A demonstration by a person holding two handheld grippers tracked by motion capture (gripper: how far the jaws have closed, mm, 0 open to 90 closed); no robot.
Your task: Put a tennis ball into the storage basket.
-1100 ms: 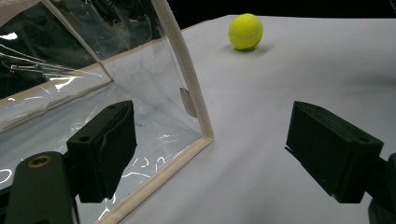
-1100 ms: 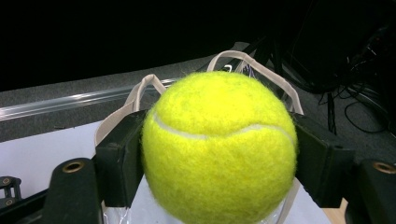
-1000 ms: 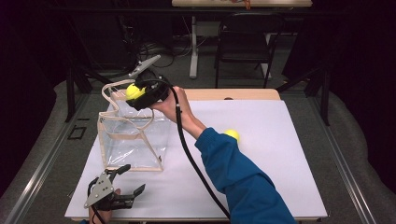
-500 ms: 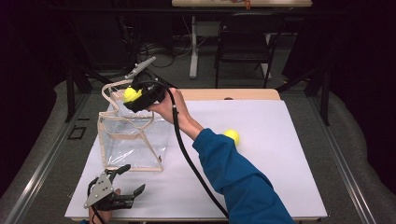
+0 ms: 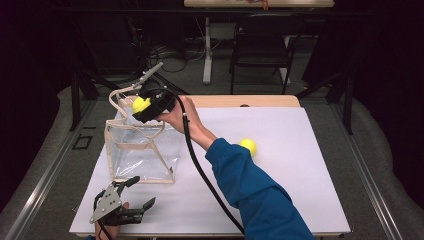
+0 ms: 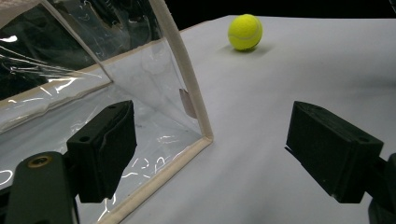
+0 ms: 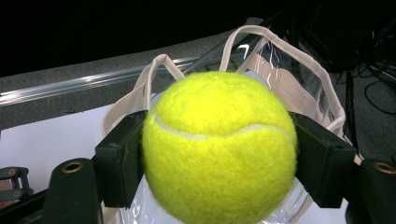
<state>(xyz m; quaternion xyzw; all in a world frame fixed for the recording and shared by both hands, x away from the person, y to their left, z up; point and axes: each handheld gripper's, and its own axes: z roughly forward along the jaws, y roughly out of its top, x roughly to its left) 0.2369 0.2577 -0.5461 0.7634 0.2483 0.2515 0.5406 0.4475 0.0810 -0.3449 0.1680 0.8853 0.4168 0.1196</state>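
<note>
A tennis ball is clamped between the jaws of the right gripper above the clear bag near the tabletop's left edge, presumably for dropping in, while the left gripper is kept open at the front-left corner.

tennis ball fuzzy yellow felt; bag clear glossy plastic, crinkly, cream cloth trim and handles; bench matt white, smooth; jaws matt black plastic.

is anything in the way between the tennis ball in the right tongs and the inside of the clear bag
Nothing visible blocks it. The right tongs hold the tennis ball above the clear bag, whose top stands open. Its cream handles arch up beside the opening and might brush the ball.
</note>
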